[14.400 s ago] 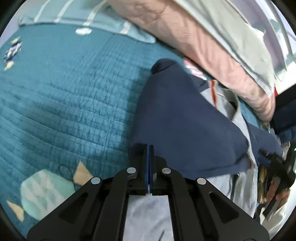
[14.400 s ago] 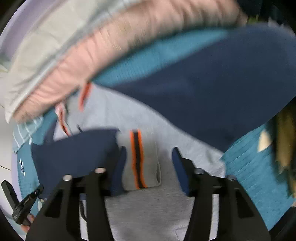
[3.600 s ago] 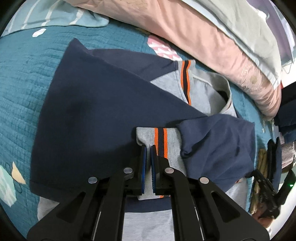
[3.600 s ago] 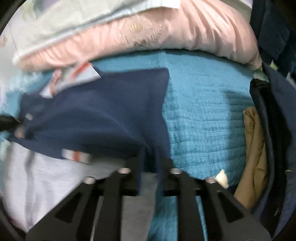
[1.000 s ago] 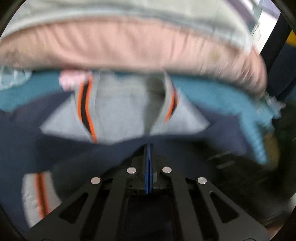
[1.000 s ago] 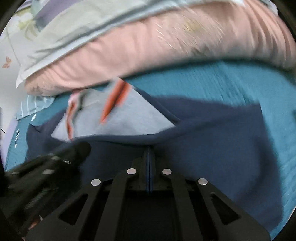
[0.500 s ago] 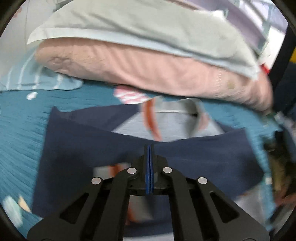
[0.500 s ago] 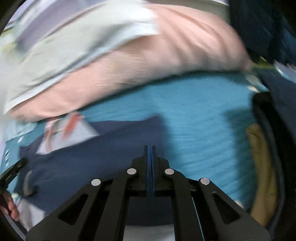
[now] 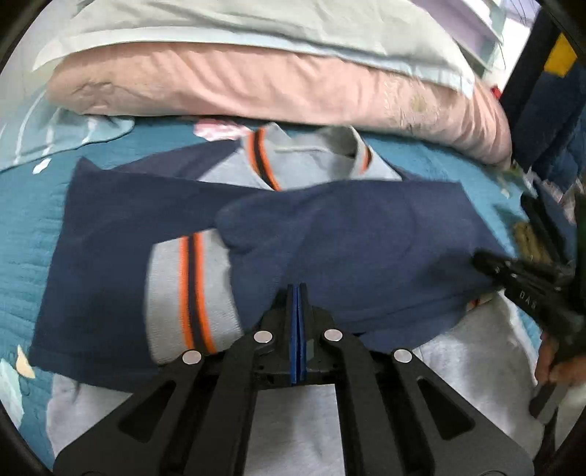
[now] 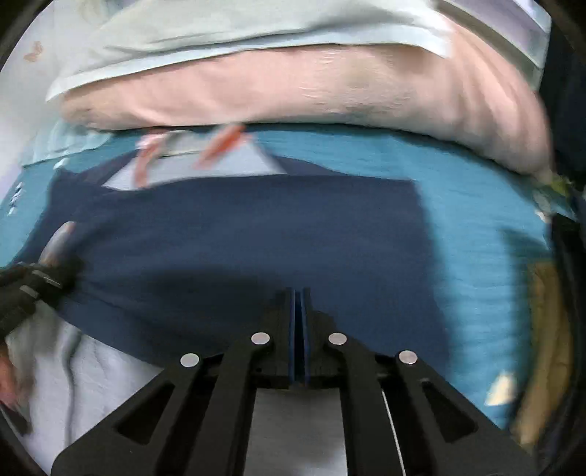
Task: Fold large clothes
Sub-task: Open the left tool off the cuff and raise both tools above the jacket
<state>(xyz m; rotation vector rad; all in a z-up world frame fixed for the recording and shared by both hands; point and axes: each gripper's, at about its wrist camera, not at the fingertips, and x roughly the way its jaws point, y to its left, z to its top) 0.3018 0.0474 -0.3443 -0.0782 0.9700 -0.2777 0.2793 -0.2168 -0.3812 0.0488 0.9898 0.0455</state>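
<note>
The grey and navy sweatshirt (image 9: 329,234) lies flat on the bed's teal quilt (image 9: 33,234), collar (image 9: 307,153) at the far side, both navy sleeves folded across the chest; the left sleeve's grey cuff with orange stripes (image 9: 190,293) rests near the middle, and the grey body spreads toward me at the near edge. I see my left hand-held gripper (image 9: 297,289) pitched down over the folded right sleeve, its blue pads pressed together with no cloth between them. My right hand-held gripper (image 10: 297,293) is angled down over the navy fabric (image 10: 238,238) too, pads likewise pressed together on nothing; from the left view it shows at the right edge (image 9: 527,278), a hand (image 9: 553,362) wrapped round its handle. The right view is blurred. Beyond the collar a pink pillow (image 9: 256,84) lies under a pale green one (image 9: 256,22), running along the far side of the bed. Dark clothes (image 9: 549,121) hang at the far right, and a tan item (image 10: 545,329) lies at the quilt's right edge.
</note>
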